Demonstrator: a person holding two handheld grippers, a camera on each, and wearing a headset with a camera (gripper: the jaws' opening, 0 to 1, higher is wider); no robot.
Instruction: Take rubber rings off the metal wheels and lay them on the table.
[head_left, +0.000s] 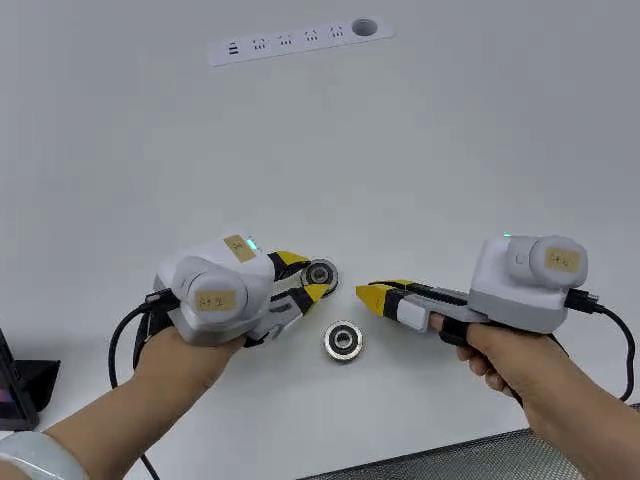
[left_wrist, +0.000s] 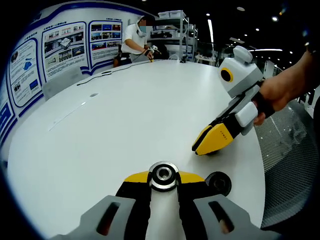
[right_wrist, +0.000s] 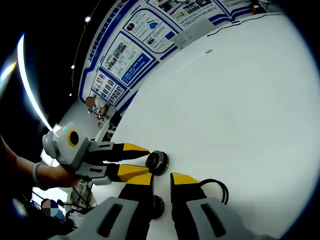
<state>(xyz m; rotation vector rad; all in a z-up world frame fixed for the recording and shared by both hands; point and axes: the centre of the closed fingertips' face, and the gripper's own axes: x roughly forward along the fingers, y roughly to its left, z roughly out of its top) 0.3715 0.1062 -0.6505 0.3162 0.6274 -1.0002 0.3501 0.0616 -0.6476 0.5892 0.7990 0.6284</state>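
Left fingers (left_wrist: 137, 177) of the left gripper (head_left: 312, 280) pinch a metal wheel (head_left: 320, 273) by its rim. In the left gripper view the yellow tips sit at 9 and 3 o'clock of it, with the hub facing forward. It is probably clamped this way so the rim is open to the other tool. Whether a ring sits on this wheel cannot be told, as the rim is too small to read.

Right fingers (right_wrist: 186, 179) of the right gripper (head_left: 378, 297) are slightly spread and pinch nothing; bare table shows between the tips in the right gripper view. A thin black rubber ring (right_wrist: 216, 189) lies at 3 o'clock of the right-hand tip, just beside it. Whether it touches the tip or is hooked on it cannot be told. Judgement: this ring is off a wheel and down on the table, so it counts as done, and the parted jaws fit a release.

In the head view the right gripper tips are at 3 o'clock of the held wheel, near but apart, pointing at it. A second wheel (head_left: 343, 340) lies flat on the table (head_left: 420, 150) at 5 o'clock of the held one, between the two grippers. It has a dark band round its rim, so its ring is probably on, and it is within easy reach. A power strip (head_left: 300, 40) lies at 12 o'clock, well apart.
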